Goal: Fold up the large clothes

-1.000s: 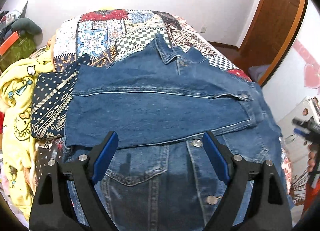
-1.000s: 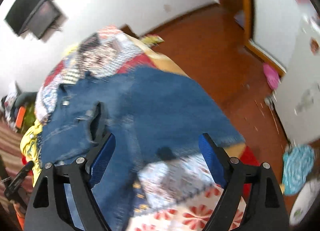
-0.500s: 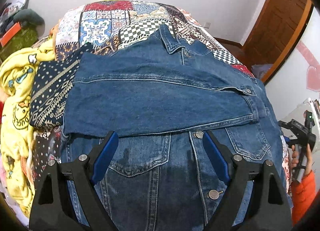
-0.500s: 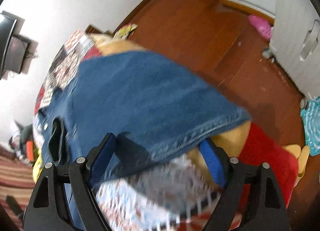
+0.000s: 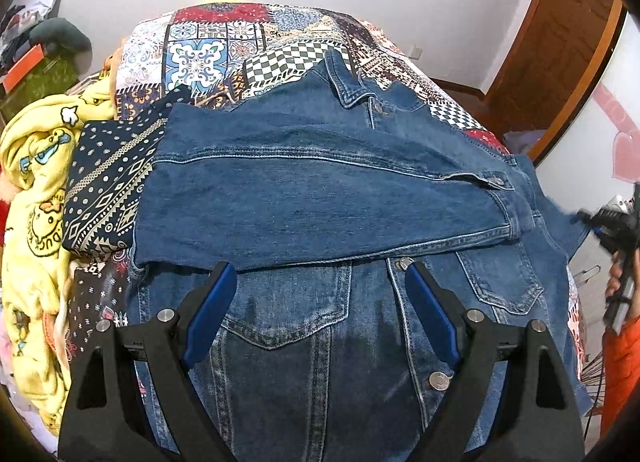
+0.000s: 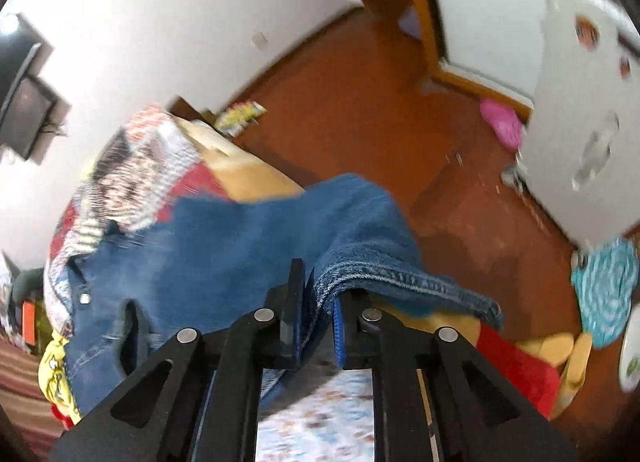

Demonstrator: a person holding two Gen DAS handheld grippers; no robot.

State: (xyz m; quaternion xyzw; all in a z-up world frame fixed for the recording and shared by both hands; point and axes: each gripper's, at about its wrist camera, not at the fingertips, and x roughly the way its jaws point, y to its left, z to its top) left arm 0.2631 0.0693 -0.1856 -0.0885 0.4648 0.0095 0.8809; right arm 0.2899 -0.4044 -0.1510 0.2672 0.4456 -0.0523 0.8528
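A blue denim jacket (image 5: 320, 190) lies face up on the patchwork bed, one sleeve folded across its chest. My left gripper (image 5: 320, 282) hovers open and empty over the jacket's front, above the chest pocket and button placket. My right gripper (image 6: 318, 302) is shut on the hem edge of the jacket's other sleeve (image 6: 280, 238), which hangs over the side of the bed. In the left wrist view the right gripper (image 5: 612, 222) shows at the far right, at the jacket's edge.
A patchwork bedspread (image 5: 224, 46) covers the bed. Yellow printed clothing (image 5: 32, 190) is piled at its left. A wooden floor (image 6: 360, 110), a pink item (image 6: 500, 122), a teal cloth (image 6: 604, 286) and a white cabinet (image 6: 580, 102) lie to the right.
My right gripper was open around the sleeve edge and has closed on it. My left gripper has stayed open and drifted slightly back over the jacket front.
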